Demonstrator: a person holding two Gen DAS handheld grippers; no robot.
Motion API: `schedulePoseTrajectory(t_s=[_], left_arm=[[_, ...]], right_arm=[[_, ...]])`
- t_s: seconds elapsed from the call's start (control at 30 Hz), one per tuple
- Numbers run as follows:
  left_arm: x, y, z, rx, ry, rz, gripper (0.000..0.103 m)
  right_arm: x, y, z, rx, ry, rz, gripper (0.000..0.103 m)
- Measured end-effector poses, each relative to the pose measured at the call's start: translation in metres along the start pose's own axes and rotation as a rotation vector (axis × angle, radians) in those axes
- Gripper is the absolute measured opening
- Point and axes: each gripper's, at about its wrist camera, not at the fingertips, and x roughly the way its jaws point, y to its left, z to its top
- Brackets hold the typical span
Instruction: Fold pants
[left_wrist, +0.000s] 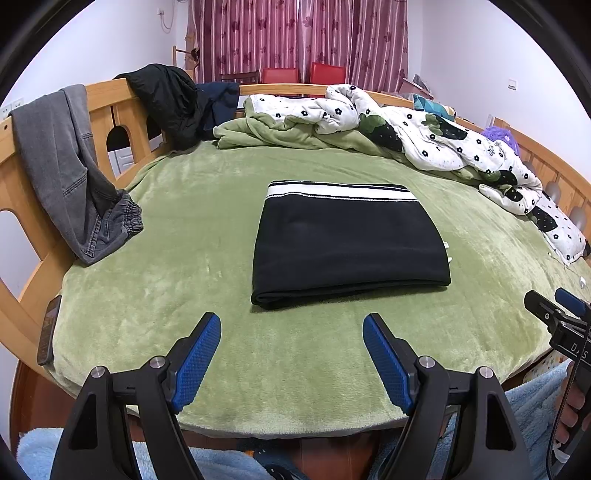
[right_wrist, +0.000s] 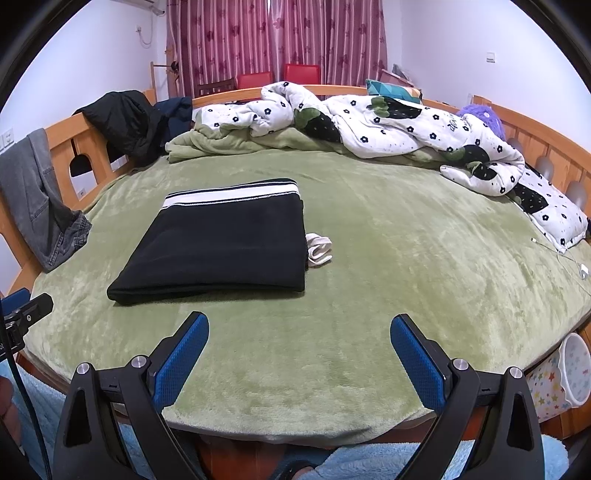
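The bed (left_wrist: 155, 295), covered in a plush green blanket (right_wrist: 388, 258) and ringed by a wooden rail (left_wrist: 107, 96), fills both views, with striped pink curtains (left_wrist: 295, 37) and pale walls behind it. Along the far side lies a rumpled white flower-print quilt (right_wrist: 406, 125); grey jeans (left_wrist: 62, 166) and a black jacket (left_wrist: 166, 96) hang over the rail on the left. The black pants (left_wrist: 347, 243) lie near the middle of the bed, already folded into a flat, squared packet with the white-striped waistband (left_wrist: 340, 192) on the far edge and the thick fold nearest the person. A small white drawstring or tag (right_wrist: 319, 249) pokes out on the packet's right side. The fabric looks soft, fairly thick and light, so it should sag and unfold if lifted by one layer; I would pinch through all layers at the near folded edge, one gripper toward each corner. The plush blanket will likely cling a little, so sliding may drag the layers. The left gripper (left_wrist: 291, 347) hovers short of the near edge with its blue fingers (left_wrist: 199, 354) well apart and nothing between them; the right gripper (right_wrist: 299, 350) likewise hangs over bare blanket, to the right of the pants, fingers spread and empty.
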Motion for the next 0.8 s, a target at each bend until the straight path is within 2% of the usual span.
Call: schedulePoseTrajectory(t_s=[0.8], left_arm=[[0.0003, 0.0041, 0.0013, -0.002, -0.007, -0.005, 0.078]], right_arm=[[-0.0001, 0.0011, -0.0003, -0.006, 0.0, -0.005, 0.098]])
